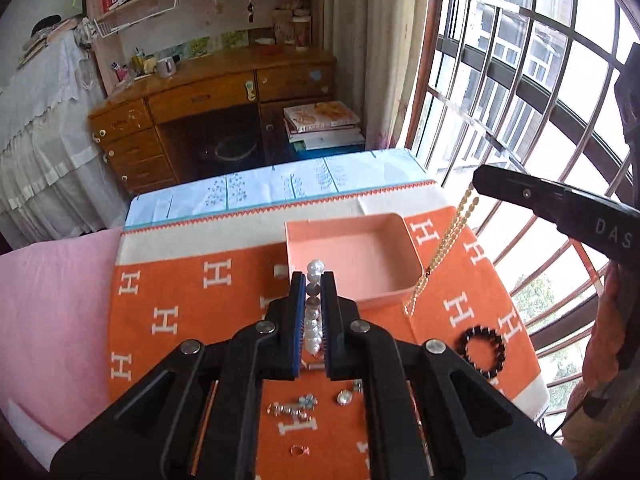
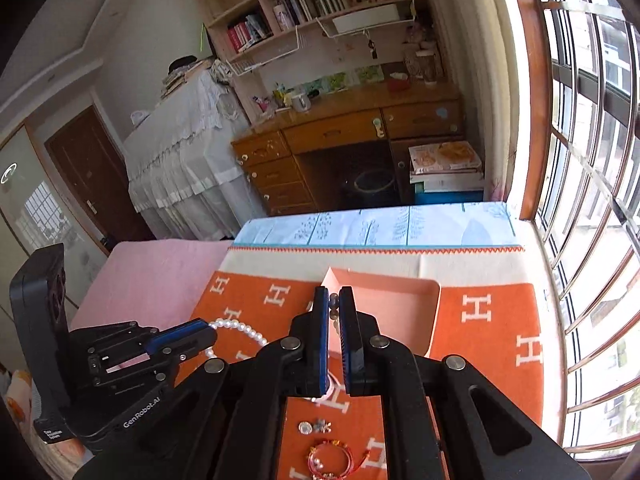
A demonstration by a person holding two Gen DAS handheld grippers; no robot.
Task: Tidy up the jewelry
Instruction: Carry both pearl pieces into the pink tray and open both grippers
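Your orange blanket (image 1: 192,300) with white H letters covers the surface, and the open pink box (image 1: 352,256) sits on it toward the far edge. Your left claw (image 1: 314,284) is clamped on the pearl bracelet (image 1: 314,316), held raised just short of the box's near wall. Your right claw (image 2: 334,304) grips the gold chain (image 1: 444,248), which dangles past the box's right side; from its own camera only a few beads show between the nearly closed fingers. To the right of the box and nearer you, a dark beaded bracelet (image 1: 485,352) lies on the blanket. Nearest you, away from the box, small silver charms (image 1: 298,404) and a red string bracelet (image 2: 330,458) lie loose.
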